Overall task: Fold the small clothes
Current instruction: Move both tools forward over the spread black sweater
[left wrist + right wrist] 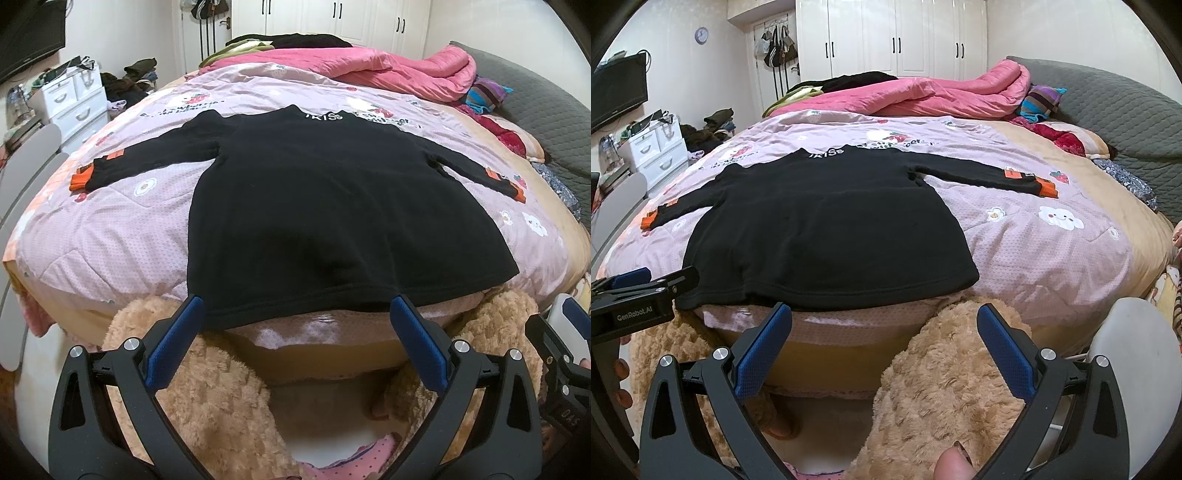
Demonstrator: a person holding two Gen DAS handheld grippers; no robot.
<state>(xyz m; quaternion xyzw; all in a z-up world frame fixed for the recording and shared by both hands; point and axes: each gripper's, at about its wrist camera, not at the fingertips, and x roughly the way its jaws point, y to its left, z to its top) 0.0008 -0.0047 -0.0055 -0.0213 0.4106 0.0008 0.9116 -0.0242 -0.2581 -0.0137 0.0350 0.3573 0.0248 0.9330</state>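
On lilac quilt (110,236): black sweater (332,206) flat, sleeves spread | left gripper (295,314) jaws wide, empty, at hem | right gripper (884,317) jaws wide, empty, short of hem

White wardrobe doors (897,37) line the far wall, a white drawer unit (75,105) stands left, a wall-mounted television (617,92) above it.

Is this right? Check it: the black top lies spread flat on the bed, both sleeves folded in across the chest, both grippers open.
Not quite. The black top lies flat on the bed, but its sleeves stretch outward, as both wrist views show. The left gripper and right gripper are open.
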